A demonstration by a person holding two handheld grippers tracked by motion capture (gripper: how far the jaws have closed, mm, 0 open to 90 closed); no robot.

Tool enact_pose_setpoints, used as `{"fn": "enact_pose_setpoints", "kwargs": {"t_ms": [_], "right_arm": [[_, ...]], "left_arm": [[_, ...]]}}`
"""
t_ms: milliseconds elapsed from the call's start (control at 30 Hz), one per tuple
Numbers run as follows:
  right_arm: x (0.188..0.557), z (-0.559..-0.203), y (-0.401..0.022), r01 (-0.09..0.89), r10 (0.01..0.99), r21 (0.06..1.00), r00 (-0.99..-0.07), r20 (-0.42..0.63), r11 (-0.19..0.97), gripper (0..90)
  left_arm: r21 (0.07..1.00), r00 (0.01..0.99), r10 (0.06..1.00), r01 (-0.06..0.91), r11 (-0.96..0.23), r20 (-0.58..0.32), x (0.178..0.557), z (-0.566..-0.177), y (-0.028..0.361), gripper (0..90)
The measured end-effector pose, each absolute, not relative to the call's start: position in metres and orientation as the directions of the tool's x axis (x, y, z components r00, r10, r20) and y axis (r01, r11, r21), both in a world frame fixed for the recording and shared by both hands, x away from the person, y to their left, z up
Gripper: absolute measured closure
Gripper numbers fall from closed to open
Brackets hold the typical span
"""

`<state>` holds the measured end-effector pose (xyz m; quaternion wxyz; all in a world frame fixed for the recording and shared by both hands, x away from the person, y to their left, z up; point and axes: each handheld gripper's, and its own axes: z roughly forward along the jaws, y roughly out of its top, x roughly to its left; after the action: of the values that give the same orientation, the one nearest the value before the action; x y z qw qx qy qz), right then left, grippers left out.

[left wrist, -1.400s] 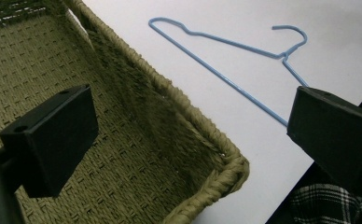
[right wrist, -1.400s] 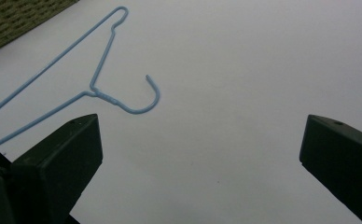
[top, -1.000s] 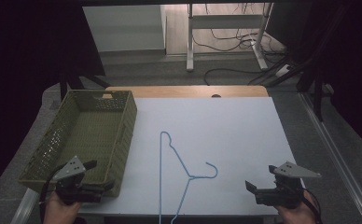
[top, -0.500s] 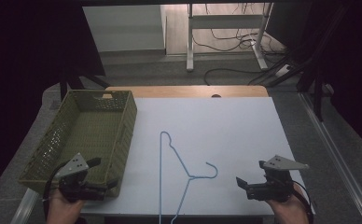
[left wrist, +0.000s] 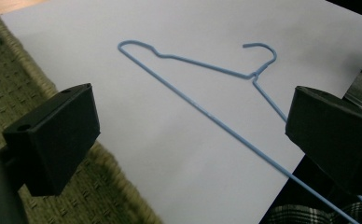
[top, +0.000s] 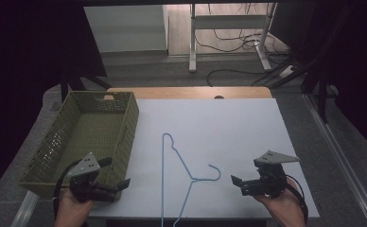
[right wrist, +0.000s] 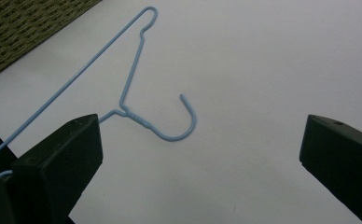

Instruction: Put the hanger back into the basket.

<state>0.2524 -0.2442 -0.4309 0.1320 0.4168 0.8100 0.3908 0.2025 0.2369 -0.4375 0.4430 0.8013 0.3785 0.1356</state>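
Dim room behind, cables on the floor past the far edge. White bench point(top: 229, 127) top, a wooden strip showing along its far side.

Blue wire hanger point(top: 181, 175) lies flat on the bench, near the front edge, roughly midway between the two hands. Its long straight bar runs front to back; one shoulder end points away from the person, the hook point(top: 214, 171) curls toward the right side. The near end seems to run out past the front edge of the bench, though the high view is coarse there.

Green woven basket point(top: 125, 137) sits on the left part of the bench, long side running front to back, well apart from the hanger's bar.

Left gripper point(top: 117, 186) held low at the basket's near corner, jaws spread wide and pointing toward the hanger, nothing between them. In the left gripper view the hanger point(left wrist: 202, 88) lies ahead across the white surface, basket weave point(left wrist: 11, 93) below the left jaw.

Right gripper point(top: 238, 183) held just above the bench near the front right, jaws spread wide, empty, aimed at the hook. In the right gripper view the hook point(right wrist: 181, 123) sits between the jaws, farther ahead and untouched.
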Motion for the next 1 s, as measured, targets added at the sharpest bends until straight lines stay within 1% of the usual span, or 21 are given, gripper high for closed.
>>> {"fn": "enact_pose_setpoints", "kwargs": {"t_ms": [333,500,533,633,667,767,800,1000], "right_arm": [[0.261,-0.433,-0.228,0.577,0.770,0.718,-0.632,0.091,0.389,0.5],[0.265,-0.434,-0.221,0.571,0.766,0.712,-0.639,0.072,0.409,6.5],[0.265,-0.434,-0.221,0.571,0.766,0.712,-0.639,0.072,0.409,6.5],[0.268,-0.434,-0.217,0.562,0.764,0.712,-0.642,0.056,0.421,11.9],[0.268,-0.434,-0.217,0.562,0.764,0.712,-0.642,0.056,0.421,11.9],[0.273,-0.437,-0.212,0.553,0.758,0.705,-0.651,0.033,0.444,19.0],[0.273,-0.437,-0.212,0.553,0.758,0.705,-0.651,0.033,0.444,19.0],[0.282,-0.445,-0.204,0.552,0.749,0.692,-0.662,0.024,0.466,31.7]], "left_arm": [[0.815,0.716,0.688,0.464,-0.346,-0.115,0.207,-0.437,0.212,3.0],[0.817,0.747,0.653,0.450,-0.360,-0.124,0.208,-0.438,0.195,2.6],[0.817,0.753,0.646,0.447,-0.365,-0.124,0.209,-0.439,0.192,2.6],[0.815,0.768,0.630,0.436,-0.381,-0.117,0.212,-0.442,0.181,2.3],[0.814,0.774,0.623,0.433,-0.387,-0.115,0.213,-0.443,0.178,2.3],[0.815,0.787,0.605,0.426,-0.392,-0.121,0.217,-0.448,0.166,2.3],[0.815,0.787,0.605,0.426,-0.392,-0.121,0.217,-0.448,0.166,2.3],[0.814,0.801,0.584,0.422,-0.398,-0.130,0.225,-0.459,0.152,2.3]]}}
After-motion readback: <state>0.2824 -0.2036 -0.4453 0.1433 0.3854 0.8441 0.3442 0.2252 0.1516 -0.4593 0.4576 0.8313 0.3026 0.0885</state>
